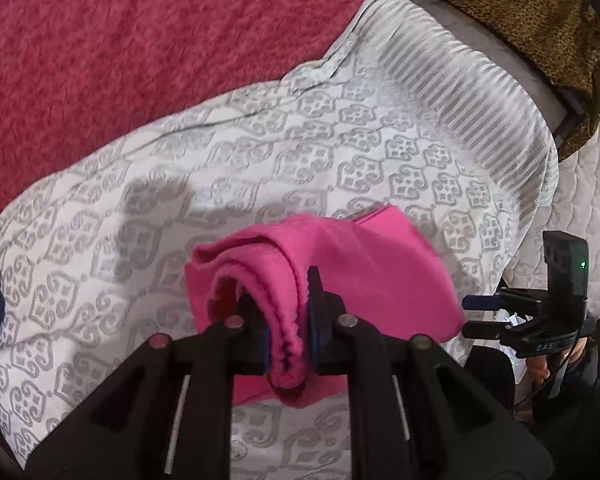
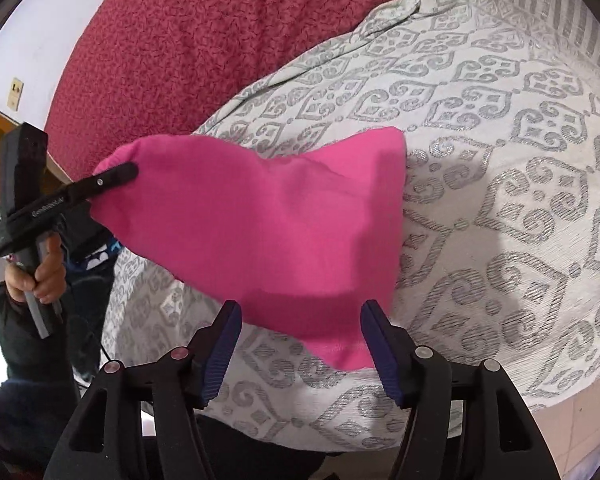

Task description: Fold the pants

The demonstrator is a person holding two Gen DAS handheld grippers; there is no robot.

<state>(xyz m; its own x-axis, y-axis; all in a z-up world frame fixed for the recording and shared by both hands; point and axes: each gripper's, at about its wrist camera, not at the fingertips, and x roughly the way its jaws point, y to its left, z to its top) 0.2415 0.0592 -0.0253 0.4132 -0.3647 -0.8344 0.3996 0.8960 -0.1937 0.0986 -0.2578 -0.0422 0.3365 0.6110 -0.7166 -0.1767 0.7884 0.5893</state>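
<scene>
Left tongs [image 1: 286,344] around pink pants [image 1: 340,272]

the right tool [image 2: 300,344] stands with its pads wide apart and clear of the pink pants [image 2: 260,232] hanging just ahead, pinched at their far left edge by the left tool [image 2: 128,170] above the patterned bed cover [image 2: 500,160].

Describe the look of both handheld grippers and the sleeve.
Both grippers are black plastic with blue ribbed pads and round silver-pink pivot pins. The left gripper has white lettering along its arm, a grey handle and a black box on top. The right gripper carries a box with a green light. The sleeve is dark.
</scene>
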